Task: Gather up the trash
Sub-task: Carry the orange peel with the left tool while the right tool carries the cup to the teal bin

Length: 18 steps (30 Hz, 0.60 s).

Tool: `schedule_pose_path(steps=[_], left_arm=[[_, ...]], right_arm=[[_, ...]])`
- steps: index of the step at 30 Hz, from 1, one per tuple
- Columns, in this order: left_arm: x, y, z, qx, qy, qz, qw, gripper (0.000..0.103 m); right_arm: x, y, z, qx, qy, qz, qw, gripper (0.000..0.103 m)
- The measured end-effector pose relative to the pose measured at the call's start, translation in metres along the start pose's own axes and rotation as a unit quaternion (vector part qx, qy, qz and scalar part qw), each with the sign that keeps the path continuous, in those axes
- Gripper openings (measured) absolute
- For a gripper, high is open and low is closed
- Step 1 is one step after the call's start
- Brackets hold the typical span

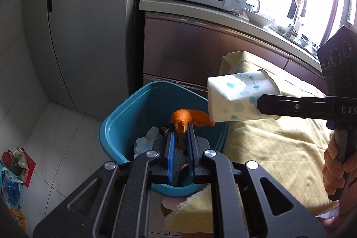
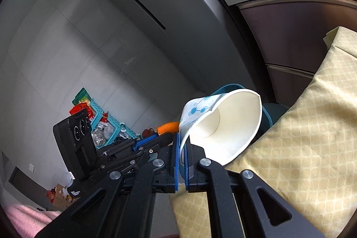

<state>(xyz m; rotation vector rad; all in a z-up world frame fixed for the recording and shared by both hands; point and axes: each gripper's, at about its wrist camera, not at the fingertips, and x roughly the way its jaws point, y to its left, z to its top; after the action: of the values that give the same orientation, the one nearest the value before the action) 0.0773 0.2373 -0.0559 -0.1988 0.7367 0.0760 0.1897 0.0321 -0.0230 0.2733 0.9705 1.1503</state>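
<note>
Disposal step: the left hand-held gripper (image 1: 181,126) pinched orange peel (image 1: 189,118) over the blue bin (image 1: 116,124) off the worktop's corner — the right hand-held gripper (image 2: 181,142) pinched a paper cup (image 2: 227,124) beside it. Next move, by judgement — part jaws above the bin.

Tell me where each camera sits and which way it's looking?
Left wrist: sits on the left gripper, looks down into the bin; its fingers pinch the peel, and a hand holds the right gripper.
Right wrist: sits on the right gripper, looks along the table toward the fridge; its fingers pinch the cup.
Both show: cup, peel, bin, table, left gripper.
</note>
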Motion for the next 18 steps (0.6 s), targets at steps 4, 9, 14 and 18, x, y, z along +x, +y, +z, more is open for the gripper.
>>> schedule_pose_path(steps=[4,9,14,18], left_arm=[[0.010,0.007,-0.002,-0.004,0.013,0.007,0.9999,0.010],[0.023,0.015,-0.005,-0.013,0.032,0.009,0.9994,0.010],[0.034,0.020,-0.009,-0.018,0.045,0.010,0.9988,0.010],[0.039,0.021,-0.011,-0.019,0.050,0.012,0.9985,0.010]], right_arm=[[0.012,0.000,0.002,0.001,0.012,-0.008,1.000,0.003],[0.030,-0.002,0.005,0.011,0.028,-0.020,0.999,0.003],[0.044,-0.002,0.005,0.021,0.047,-0.033,0.998,0.003],[0.057,-0.003,0.009,0.023,0.059,-0.040,0.997,0.003]])
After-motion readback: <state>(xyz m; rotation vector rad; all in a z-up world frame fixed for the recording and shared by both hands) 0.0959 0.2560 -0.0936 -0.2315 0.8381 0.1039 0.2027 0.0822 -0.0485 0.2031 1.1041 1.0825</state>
